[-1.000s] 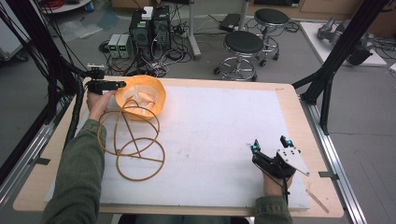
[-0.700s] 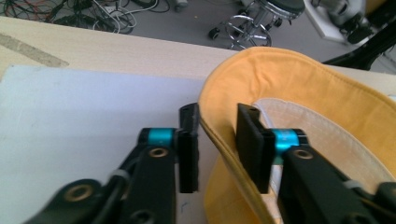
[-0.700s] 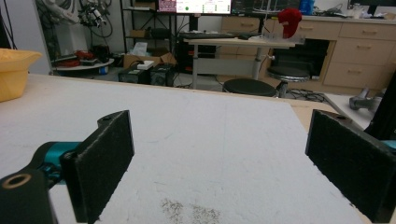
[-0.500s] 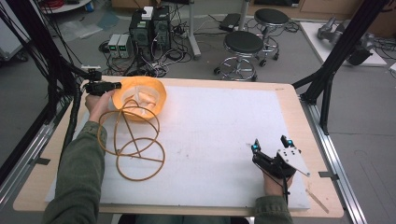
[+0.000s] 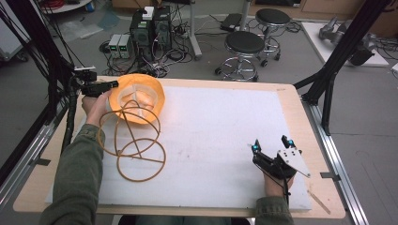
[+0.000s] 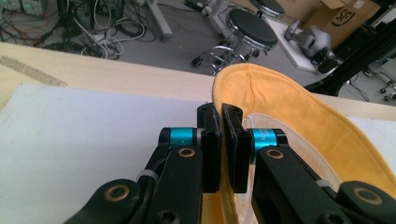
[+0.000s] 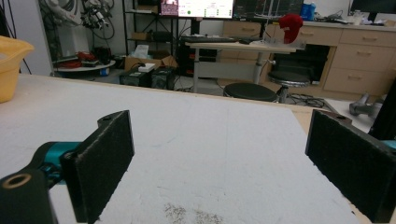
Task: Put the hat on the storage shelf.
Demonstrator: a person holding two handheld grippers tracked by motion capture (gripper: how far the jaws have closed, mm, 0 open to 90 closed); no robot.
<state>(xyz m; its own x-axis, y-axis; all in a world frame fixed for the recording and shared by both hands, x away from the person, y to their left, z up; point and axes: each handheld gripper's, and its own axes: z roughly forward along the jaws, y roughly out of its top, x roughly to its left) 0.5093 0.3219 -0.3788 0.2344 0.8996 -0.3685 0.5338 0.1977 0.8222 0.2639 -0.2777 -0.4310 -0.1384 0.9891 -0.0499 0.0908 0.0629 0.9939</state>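
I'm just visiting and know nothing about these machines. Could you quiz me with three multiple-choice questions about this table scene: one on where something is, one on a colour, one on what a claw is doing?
1. Where on the white mat does the fabric hat lie?
A. the far left corner
B. the near right corner
C. the middle

2. What colour is the hat?
A. blue
B. orange-yellow
C. black

3. What is the left claw doing?
A. hanging open above the mat
C. gripping a wire hoop
B. clamped on the hat's brim

Answers:
1. A: the high view shows it at the mat's far left corner, beside the person's left hand.
2. B: its fabric is orange-yellow in the high view and the left gripper view.
3. B: the left gripper view shows the jaws pressed together with the yellow brim between them, while the right claw stands wide open over the bare mat.
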